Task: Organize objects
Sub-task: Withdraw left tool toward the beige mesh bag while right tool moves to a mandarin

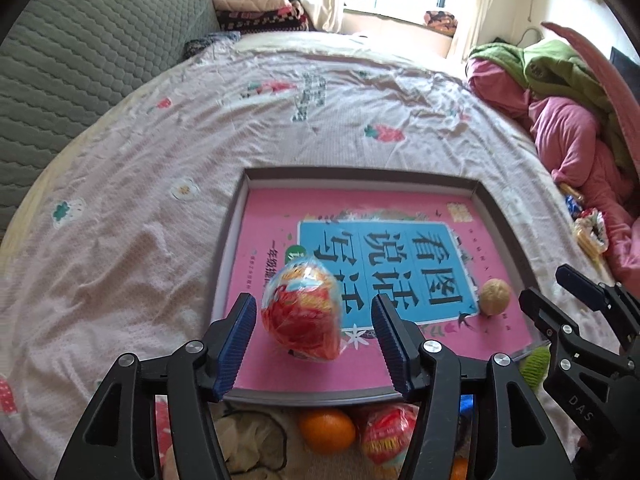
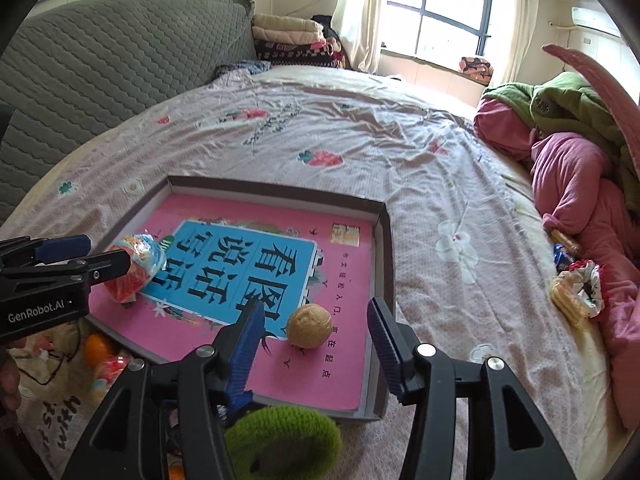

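Pink-covered book with a blue title panel [image 1: 384, 264] lying flat inside a shallow grey cardboard tray [image 1: 232, 248], tray resting on a pale floral bedsheet [image 1: 132, 208]. On the book, near the tray's front left — a red snack packet in clear wrapping [image 1: 304, 312], tilted, resting on the cover. Near the front right of the book: a round tan walnut [image 2: 310, 325], sitting on the cover, well apart from the packet.

Left gripper [image 1: 314, 340]: black frame, blue ribbed pads, jaws spread wide on either side of the red packet; pads clear of the wrapping, nothing gripped. Right gripper [image 2: 316, 336]: jaws parted to a moderate width, walnut seen between the pads but untouched — gaps visible on both sides.

Outside the tray, at its front edge: an orange fruit [image 1: 326, 430], a second red wrapped packet [image 1: 386, 434] just beside it, and a fuzzy green ball [image 2: 284, 440] close below the right gripper. Further packets [image 2: 576, 292] at the right edge of the bed, next to heaped pink and green bedding [image 2: 572, 168]. Grey quilted headboard [image 1: 80, 60] at the left; folded blankets [image 2: 292, 36] beside the window.
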`<state>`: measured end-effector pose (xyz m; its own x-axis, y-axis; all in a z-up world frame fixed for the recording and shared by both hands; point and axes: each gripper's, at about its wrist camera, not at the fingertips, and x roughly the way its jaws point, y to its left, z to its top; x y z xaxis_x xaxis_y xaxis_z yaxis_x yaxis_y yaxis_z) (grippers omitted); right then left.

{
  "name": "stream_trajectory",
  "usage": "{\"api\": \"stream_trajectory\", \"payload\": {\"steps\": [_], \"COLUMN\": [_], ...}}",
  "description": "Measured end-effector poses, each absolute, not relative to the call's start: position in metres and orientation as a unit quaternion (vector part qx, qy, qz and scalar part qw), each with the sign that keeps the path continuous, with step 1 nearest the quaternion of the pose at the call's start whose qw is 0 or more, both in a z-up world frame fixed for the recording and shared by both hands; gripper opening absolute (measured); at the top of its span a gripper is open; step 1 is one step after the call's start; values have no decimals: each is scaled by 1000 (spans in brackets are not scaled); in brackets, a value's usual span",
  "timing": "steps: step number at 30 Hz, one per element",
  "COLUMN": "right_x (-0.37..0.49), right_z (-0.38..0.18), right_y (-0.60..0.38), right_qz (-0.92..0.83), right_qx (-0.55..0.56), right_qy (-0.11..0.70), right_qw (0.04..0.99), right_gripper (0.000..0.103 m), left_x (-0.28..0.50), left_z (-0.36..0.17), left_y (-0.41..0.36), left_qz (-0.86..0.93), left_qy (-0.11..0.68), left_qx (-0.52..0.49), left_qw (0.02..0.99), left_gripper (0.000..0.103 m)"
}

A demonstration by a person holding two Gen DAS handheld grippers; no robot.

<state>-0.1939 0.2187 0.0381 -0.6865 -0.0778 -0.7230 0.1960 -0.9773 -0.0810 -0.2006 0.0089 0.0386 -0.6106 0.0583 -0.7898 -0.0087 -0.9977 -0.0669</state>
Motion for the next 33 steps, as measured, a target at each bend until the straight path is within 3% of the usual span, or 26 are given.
{"api": "stream_trajectory", "payload": {"steps": [16,33], "right_x": [-131,-72], "right_z": [80,77], "right_y": [208,191], "right_qz": [-930,-930], "right_qx": [349,346], "right_qy": [79,81], "right_qw": [81,91], "right_gripper": [54,58], "left_x": [-134,-79], "left_z": [75,59], "left_y": [-23,-46], "left_qz": [912,908], "left_qy": [-37,-38], "left_qx": [-409,-417], "left_qw": [2,-9], "left_gripper": [62,62]}}
